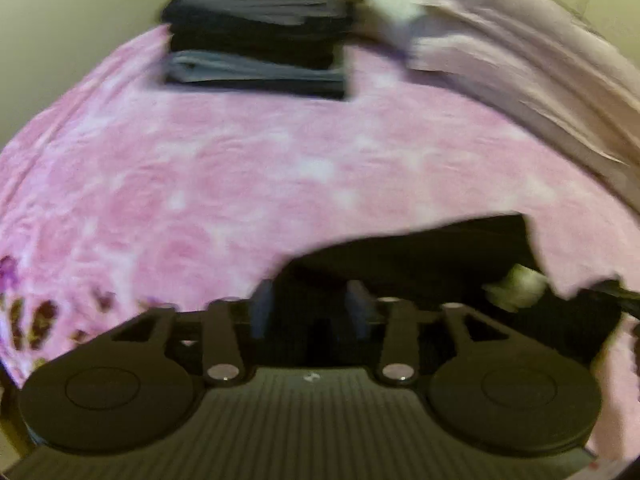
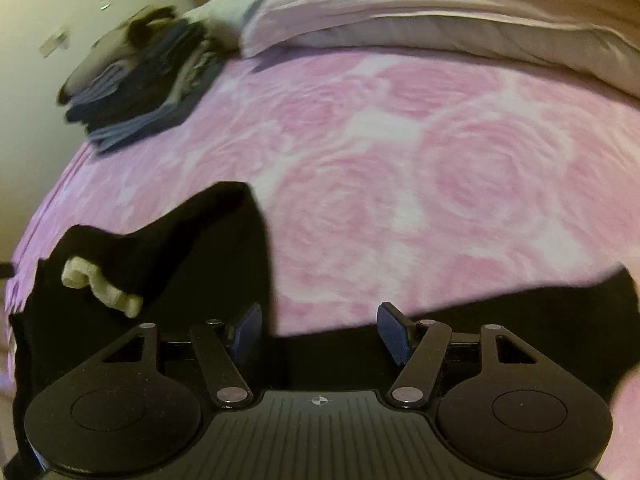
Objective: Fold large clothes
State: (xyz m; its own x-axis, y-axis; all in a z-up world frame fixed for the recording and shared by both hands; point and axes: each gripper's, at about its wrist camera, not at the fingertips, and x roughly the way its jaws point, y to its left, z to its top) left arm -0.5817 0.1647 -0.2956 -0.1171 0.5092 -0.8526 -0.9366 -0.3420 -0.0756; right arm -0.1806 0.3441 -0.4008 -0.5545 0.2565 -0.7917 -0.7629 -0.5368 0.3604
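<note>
The bed [image 2: 400,168], covered in a pink rose-patterned blanket, fills both views; it serves as the folding area, and its middle lies bare. A rumpled pale duvet [image 2: 440,20] is pushed to the upper right of the frame. A stack of folded clothes [image 1: 256,44] sits at the upper left, probably finished pieces set out of the way. The black garment [image 2: 140,264] lies along the bottom edge, crumpled and unfolded, with a cream drawstring [image 2: 100,284] showing. The right gripper [image 2: 320,332] hovers over it with fingers spread wide. The left gripper [image 1: 312,312] has its fingers parted too, touching the cloth's edge, though blur hides any grip.
</note>
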